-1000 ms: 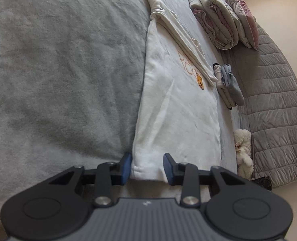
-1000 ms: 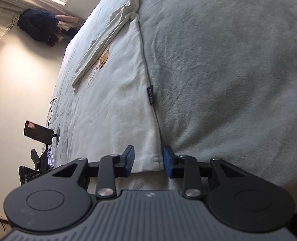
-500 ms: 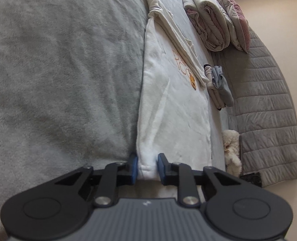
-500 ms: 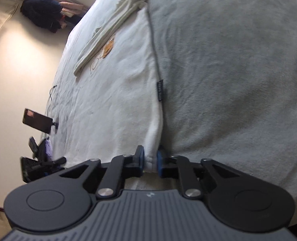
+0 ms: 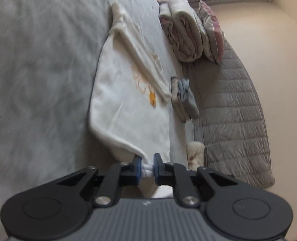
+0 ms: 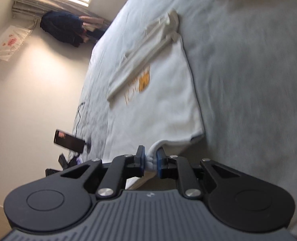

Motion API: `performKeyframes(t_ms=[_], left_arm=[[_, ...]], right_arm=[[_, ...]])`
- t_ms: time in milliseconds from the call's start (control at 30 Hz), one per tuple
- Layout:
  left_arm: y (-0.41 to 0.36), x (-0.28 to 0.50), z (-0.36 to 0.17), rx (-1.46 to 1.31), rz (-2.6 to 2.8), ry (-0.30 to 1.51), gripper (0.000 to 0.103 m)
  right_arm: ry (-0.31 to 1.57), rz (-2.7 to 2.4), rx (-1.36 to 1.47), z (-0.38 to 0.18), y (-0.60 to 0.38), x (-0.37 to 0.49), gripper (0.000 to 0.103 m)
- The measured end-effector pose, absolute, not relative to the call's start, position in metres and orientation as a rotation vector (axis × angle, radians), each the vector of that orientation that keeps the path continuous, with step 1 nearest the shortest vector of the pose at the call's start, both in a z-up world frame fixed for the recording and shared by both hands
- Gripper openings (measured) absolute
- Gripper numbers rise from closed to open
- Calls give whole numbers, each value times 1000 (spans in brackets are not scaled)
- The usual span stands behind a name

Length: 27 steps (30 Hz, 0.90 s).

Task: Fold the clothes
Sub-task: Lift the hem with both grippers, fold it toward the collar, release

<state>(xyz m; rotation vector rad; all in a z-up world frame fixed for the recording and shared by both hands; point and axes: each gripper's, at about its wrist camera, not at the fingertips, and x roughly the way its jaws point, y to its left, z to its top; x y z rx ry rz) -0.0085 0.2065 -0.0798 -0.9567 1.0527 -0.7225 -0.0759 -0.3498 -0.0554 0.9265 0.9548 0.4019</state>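
A white sweatshirt [image 5: 128, 104] with an orange print lies on the grey bed, its sleeves folded across the chest. It also shows in the right wrist view [image 6: 158, 104]. My left gripper [image 5: 147, 168] is shut on one bottom hem corner and holds it lifted off the bed. My right gripper [image 6: 150, 161] is shut on the other hem corner, also raised. The hem curls up toward both grippers.
The grey blanket [image 5: 38, 80] covers the bed. Rolled quilts and a pink pillow [image 5: 188, 32] sit by the quilted headboard [image 5: 234, 120], with a small folded clothes pile [image 5: 184, 98] and a plush toy [image 5: 195, 152]. A phone on a stand [image 6: 69, 140] and hanging dark clothes [image 6: 64, 28] are near the wall.
Both grippers closed on the sweatshirt's hem corners and lifted them off the bed; the bottom edge now curls upward.
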Motion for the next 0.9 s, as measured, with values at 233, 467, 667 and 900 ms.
performKeyframes(t_ms=[233, 467, 667, 900], left_arm=[[208, 38, -90, -1096, -583, 1002, 13], [207, 61, -112, -1119, -478, 938, 12], [213, 68, -97, -1030, -483, 843, 27], [194, 75, -78, -725, -468, 808, 34]], right_arm=[[884, 299, 997, -66, -366, -30, 15], [881, 216, 1031, -97, -367, -1, 19], [826, 218, 999, -78, -370, 4, 28], [812, 165, 762, -67, -357, 3, 37]])
